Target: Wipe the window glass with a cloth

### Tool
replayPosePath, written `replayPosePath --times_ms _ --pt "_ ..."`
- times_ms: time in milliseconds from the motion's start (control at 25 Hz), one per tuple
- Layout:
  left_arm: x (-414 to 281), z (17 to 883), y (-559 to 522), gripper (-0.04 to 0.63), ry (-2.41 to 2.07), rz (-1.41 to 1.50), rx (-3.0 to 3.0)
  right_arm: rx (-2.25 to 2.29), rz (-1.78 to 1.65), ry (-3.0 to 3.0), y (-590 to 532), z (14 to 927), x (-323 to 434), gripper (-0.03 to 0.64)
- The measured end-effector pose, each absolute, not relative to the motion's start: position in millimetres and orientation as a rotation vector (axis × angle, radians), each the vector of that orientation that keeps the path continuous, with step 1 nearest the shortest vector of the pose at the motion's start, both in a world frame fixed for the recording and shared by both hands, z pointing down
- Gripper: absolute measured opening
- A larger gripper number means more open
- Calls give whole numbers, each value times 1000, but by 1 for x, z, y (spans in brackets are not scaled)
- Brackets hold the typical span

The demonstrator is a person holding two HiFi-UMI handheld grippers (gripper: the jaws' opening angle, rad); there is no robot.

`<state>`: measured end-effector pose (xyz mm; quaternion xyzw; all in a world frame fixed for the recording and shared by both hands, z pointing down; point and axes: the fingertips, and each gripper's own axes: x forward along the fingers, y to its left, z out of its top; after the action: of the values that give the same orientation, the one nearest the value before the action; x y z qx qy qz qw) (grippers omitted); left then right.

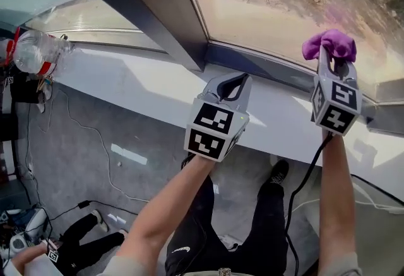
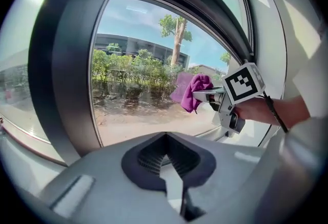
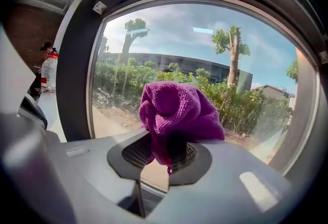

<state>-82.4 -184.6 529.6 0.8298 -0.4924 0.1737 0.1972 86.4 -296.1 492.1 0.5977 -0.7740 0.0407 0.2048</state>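
A purple cloth [image 1: 329, 44] is pinched in my right gripper [image 1: 332, 61], which is shut on it and held up to the lower part of the window glass [image 1: 284, 3]. In the right gripper view the cloth [image 3: 177, 110] bunches above the jaws, in front of the pane [image 3: 205, 48]. The left gripper view shows the cloth [image 2: 193, 89] close against the glass [image 2: 138, 74], with a faint reflection beside it. My left gripper [image 1: 235, 82] hangs over the white sill [image 1: 145, 88], near the dark mullion [image 1: 164, 9]. It is shut and holds nothing.
A clear plastic bottle [image 1: 35, 50] with a red label stands at the sill's far left. Cables run across the grey floor [image 1: 95, 142]. Another person's legs [image 1: 82, 237] show at the lower left. The window frame [image 2: 66, 64] curves round the pane.
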Motion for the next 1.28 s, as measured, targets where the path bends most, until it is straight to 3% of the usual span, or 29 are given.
replayPosePath --times_ms 800,1280 --pt "-214 564 -143 0 -1436 489 2184 1291 32 -2411 -306 510 -175 103" --pt "-254 587 -137 0 -1451 462 2148 1133 -2 -2392 -297 568 -228 103"
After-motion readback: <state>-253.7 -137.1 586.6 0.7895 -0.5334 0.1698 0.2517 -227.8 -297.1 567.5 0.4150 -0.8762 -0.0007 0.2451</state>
